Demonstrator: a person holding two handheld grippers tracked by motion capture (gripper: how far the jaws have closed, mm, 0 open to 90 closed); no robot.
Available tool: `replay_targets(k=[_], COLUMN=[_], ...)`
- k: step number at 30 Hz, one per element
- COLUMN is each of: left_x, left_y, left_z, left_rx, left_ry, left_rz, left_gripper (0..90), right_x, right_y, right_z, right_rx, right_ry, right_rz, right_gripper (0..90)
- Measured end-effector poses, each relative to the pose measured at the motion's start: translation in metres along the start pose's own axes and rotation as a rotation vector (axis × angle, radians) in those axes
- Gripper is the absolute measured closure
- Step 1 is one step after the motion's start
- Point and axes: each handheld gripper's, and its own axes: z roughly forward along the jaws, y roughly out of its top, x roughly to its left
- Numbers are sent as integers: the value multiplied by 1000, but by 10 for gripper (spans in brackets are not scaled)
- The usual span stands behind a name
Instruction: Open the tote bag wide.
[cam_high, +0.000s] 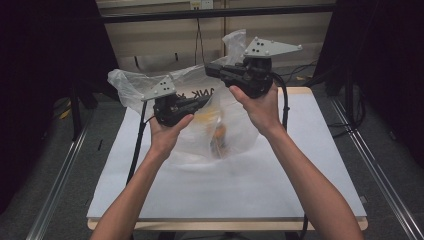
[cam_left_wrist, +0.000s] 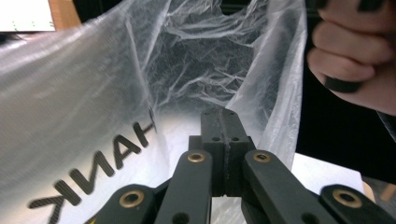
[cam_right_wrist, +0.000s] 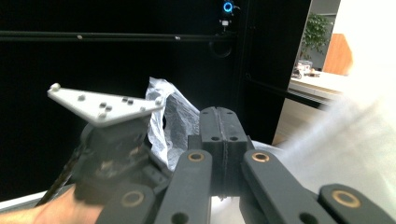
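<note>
Both grippers hold clear plastic bag (cam_high: 210, 120) up over counter (cam_high: 300, 170), orange stuff inside. Left gripper (cam_high: 202, 102) and right gripper (cam_high: 212, 69) fingers pinched tight on film. Next probably: spread mouth gently, don't tear.

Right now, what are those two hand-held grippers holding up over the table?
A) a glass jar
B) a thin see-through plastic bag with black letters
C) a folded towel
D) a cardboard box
B: the left gripper and right gripper lift a crinkly translucent plastic bag above the white table, and black lettering shows on its side.
</note>
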Motion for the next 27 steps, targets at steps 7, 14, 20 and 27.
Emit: replay_targets(k=[7, 14, 20, 27], left_x=[10, 25, 33, 28], left_y=[-12, -33, -42, -43], left_z=[-4, -7, 2, 7], left_rx=[40, 75, 96, 103], left_ry=[25, 44, 50, 28], left_rz=[-6, -51, -80, -67], left_gripper=[900, 900, 900, 900], right_x=[-18, -34, -45, -45], right_y=[-38, -80, -112, -139], right_z=[17, 23, 31, 32], right_rx=[131, 165, 208, 288], right_ry=[-84, -87, -100, -107], right_rz=[29, 100, 154, 170], right_gripper=[900, 900, 900, 900])
